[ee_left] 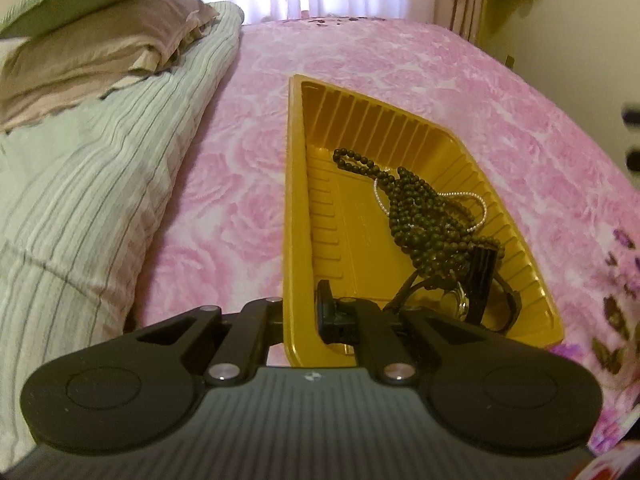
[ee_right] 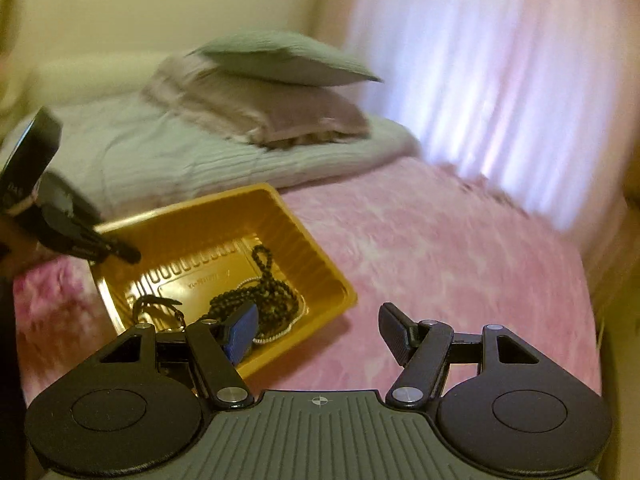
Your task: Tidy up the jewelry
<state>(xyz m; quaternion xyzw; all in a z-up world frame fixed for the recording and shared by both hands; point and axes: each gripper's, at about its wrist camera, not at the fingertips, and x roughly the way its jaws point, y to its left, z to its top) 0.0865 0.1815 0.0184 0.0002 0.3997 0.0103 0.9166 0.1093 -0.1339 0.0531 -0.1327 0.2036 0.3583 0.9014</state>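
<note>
A gold plastic tray (ee_left: 298, 216) lies on the pink floral bedspread. In it are a dark bead necklace (ee_left: 424, 220), a thin silver chain (ee_left: 476, 200) and a black-strap watch (ee_left: 476, 300). My left gripper (ee_left: 298, 316) is shut on the tray's near left wall, one finger inside and one outside. It shows in the right wrist view (ee_right: 120, 254) at the tray's (ee_right: 280, 216) left rim. My right gripper (ee_right: 316, 332) is open and empty, above the tray's near right corner and the bedspread. The beads (ee_right: 268, 300) and the watch (ee_right: 158, 308) lie just beyond its left finger.
A folded striped green quilt (ee_left: 92, 200) with a brown pillow (ee_left: 104, 48) and a green pillow (ee_right: 280, 58) on top lies left of the tray. Pink curtains (ee_right: 500, 80) hang behind the bed. The pink bedspread (ee_right: 460, 260) stretches to the right of the tray.
</note>
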